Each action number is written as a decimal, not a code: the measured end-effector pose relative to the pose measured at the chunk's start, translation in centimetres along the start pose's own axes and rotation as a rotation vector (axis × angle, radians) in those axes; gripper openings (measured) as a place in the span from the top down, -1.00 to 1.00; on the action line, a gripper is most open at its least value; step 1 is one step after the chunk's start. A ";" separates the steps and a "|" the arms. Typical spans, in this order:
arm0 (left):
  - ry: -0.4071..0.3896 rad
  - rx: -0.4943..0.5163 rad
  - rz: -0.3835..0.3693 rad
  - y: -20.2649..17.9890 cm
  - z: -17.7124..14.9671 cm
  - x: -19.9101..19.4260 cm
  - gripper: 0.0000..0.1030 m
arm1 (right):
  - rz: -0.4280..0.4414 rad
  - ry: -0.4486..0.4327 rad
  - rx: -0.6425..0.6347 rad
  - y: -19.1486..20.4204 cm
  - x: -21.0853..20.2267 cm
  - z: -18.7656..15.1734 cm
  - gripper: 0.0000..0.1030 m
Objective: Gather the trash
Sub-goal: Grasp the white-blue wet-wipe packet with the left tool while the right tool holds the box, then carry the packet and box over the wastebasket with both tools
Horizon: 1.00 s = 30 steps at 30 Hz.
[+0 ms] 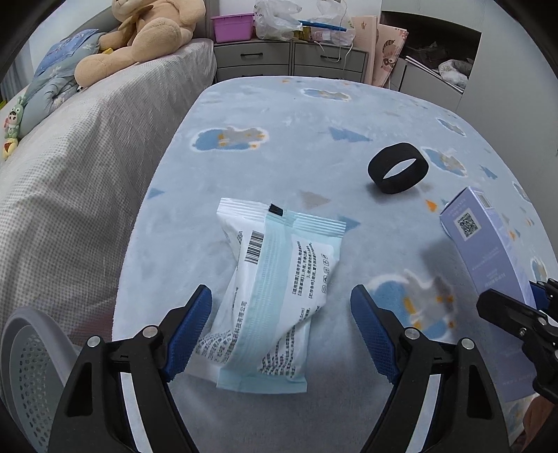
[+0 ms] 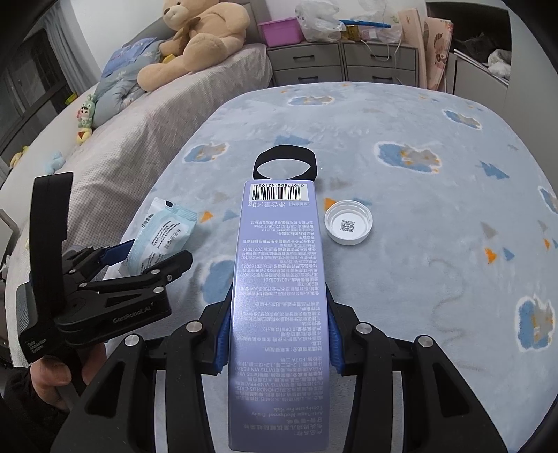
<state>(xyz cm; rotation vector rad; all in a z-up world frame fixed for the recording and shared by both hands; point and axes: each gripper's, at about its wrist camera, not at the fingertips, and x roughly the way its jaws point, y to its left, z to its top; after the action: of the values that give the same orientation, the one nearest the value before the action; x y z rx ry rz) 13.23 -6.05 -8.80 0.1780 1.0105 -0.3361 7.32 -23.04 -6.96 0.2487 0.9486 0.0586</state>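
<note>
One box [image 2: 279,296] is clamped in the right gripper [image 2: 277,343], while the left gripper [image 1: 280,327] gapes over the packet [image 1: 275,296]; ring [image 1: 397,168] and cap [image 2: 348,222] remain.

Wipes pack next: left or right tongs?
Left. The left tongs are open and straddle the near end of the wipes pack, pads not yet pressing. The right tongs are shut on the purple box.

Home bedrm: bed [image 1: 104,146] w/ teddy bear [image 1: 146,31], drawers [image 1: 289,59]
</note>
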 end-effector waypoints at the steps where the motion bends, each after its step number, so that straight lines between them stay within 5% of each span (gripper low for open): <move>1: 0.004 0.000 0.003 0.0 0.0 0.2 -0.36 | 0.001 0.001 0.000 0.0 0.0 0.0 0.17; 2: 0.011 0.000 0.003 0.0 0.0 0.3 -0.16 | 0.002 0.001 0.000 0.0 0.0 0.0 0.17; 5: 0.010 0.000 0.019 0.1 0.0 0.3 0.06 | 0.004 0.004 -0.003 0.0 0.0 -0.1 0.17; 20: -0.115 -0.065 0.058 1.8 -0.8 -5.6 0.08 | 0.020 -0.037 -0.049 2.3 -1.1 0.3 0.17; 30: -0.200 -0.088 0.159 4.2 -2.2 -9.6 0.08 | 0.046 -0.076 -0.087 6.0 -1.5 1.0 0.17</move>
<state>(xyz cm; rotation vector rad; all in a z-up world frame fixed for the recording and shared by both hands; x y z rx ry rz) 8.28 0.36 -1.84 0.1412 0.8057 -0.1602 7.59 -17.67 -3.83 0.1908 0.8623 0.1320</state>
